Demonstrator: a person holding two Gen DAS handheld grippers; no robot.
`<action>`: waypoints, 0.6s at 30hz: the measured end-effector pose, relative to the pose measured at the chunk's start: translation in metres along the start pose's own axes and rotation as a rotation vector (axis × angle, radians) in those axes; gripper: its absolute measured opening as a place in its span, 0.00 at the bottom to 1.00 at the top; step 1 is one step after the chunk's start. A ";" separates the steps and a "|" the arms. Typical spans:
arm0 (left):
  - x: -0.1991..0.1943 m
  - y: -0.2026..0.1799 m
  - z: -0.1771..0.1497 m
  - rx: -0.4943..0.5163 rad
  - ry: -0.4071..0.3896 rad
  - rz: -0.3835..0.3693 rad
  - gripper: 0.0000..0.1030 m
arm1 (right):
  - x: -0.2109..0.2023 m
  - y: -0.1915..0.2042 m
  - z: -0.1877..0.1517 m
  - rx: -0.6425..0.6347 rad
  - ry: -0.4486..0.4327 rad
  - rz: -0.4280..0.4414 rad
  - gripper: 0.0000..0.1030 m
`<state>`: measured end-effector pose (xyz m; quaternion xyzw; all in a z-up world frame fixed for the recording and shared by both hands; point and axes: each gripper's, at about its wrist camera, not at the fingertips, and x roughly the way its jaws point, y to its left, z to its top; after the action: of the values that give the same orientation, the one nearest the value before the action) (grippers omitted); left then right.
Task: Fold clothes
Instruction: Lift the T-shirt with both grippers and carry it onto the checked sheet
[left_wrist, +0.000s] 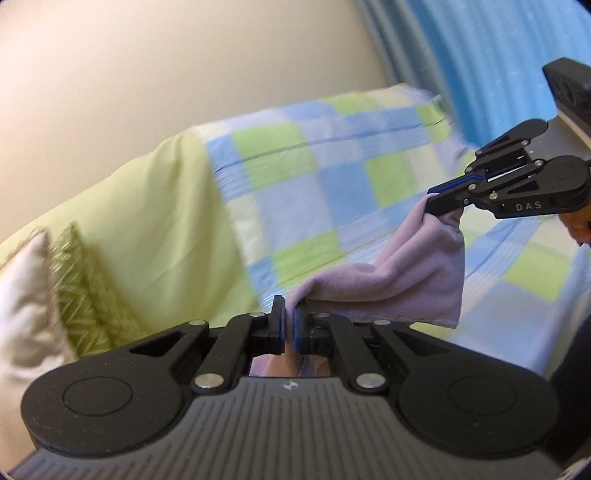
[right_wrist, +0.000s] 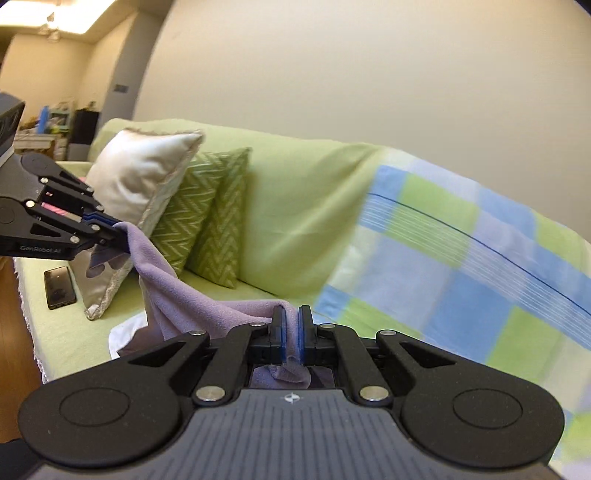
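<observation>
A: So, status: soft lilac fleece cloth (left_wrist: 413, 280) is up in the air over the sofa (right_wrist: 295, 206) with the green throw, slung between both grippers. Left gripper (left_wrist: 290, 319) has its jaws clamped on one corner, right gripper (right_wrist: 291, 332) has its jaws clamped on another.

B: Tension?

A: Slack. It sags in the middle and one loose flap hangs below the right one. My read: pull the two corners apart level until the top edge is straight, then bring it down onto the blue-and-green checked blanket (left_wrist: 332, 177) before any fold. Keep both grips tight; fleece is thin there and could slip.

B: Any markings?

A: "DAS" on the right gripper's body, "GenRobot.AI" on the left one's. Black phone (right_wrist: 59, 287) on the seat beside the white satin cushion (right_wrist: 140, 173) shows no readable text.
</observation>
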<state>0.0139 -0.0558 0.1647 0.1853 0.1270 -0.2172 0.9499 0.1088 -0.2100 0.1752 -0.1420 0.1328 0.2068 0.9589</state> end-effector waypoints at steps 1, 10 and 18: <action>-0.002 -0.011 0.008 -0.012 -0.007 -0.040 0.02 | -0.015 -0.010 -0.002 0.023 0.013 -0.017 0.05; 0.103 -0.068 0.023 -0.142 0.156 -0.271 0.03 | 0.062 -0.116 -0.059 0.160 0.205 -0.100 0.06; 0.269 -0.085 -0.065 -0.104 0.381 -0.184 0.10 | 0.118 -0.202 -0.114 0.298 0.330 -0.162 0.23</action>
<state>0.1995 -0.1985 -0.0056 0.1613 0.3316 -0.2570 0.8933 0.2780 -0.3818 0.0773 -0.0411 0.3049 0.0815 0.9480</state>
